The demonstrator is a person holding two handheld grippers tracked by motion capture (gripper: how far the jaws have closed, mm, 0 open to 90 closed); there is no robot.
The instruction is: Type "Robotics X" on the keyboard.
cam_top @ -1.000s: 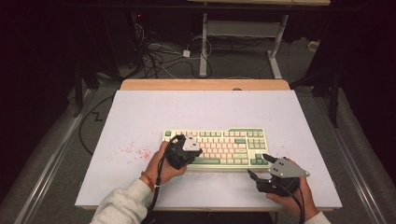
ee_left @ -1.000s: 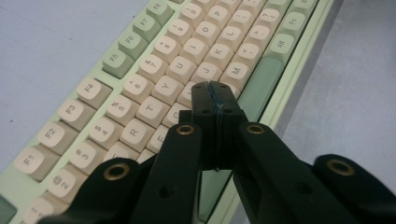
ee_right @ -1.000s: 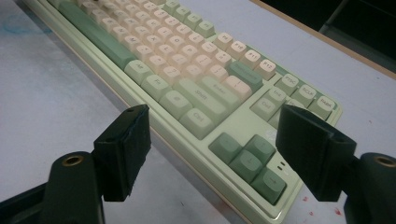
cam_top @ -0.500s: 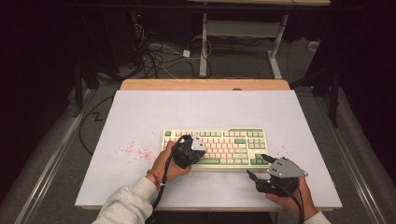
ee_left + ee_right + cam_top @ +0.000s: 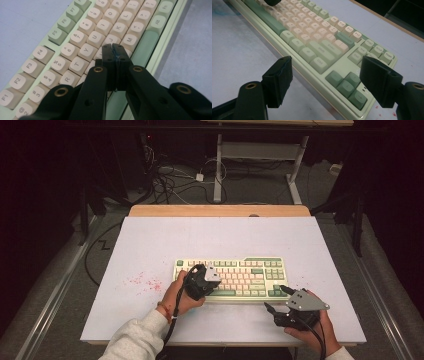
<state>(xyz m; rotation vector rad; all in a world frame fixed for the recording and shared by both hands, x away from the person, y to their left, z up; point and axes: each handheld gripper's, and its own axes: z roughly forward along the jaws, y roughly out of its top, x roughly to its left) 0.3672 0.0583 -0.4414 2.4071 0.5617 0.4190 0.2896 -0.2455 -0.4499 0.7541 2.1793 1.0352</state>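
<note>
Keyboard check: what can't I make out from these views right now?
- Left gripper view: the shut left tongs cover the key under their tips on the keyboard; contact unclear.
- High view: key legends too small to read on the keyboard; the left hand hides its lower left keys.
- Right gripper view: the open right tongs hide the keyboard's near corner, and far keys are blurred.

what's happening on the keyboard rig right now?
A person works a cream and green keyboard on a white table with two handheld grippers. The left gripper, jaws shut together with nothing between them, points its tips at the letter keys near H and N, as if to press one. The right gripper hangs open off the keyboard's arrow-key corner.
</note>
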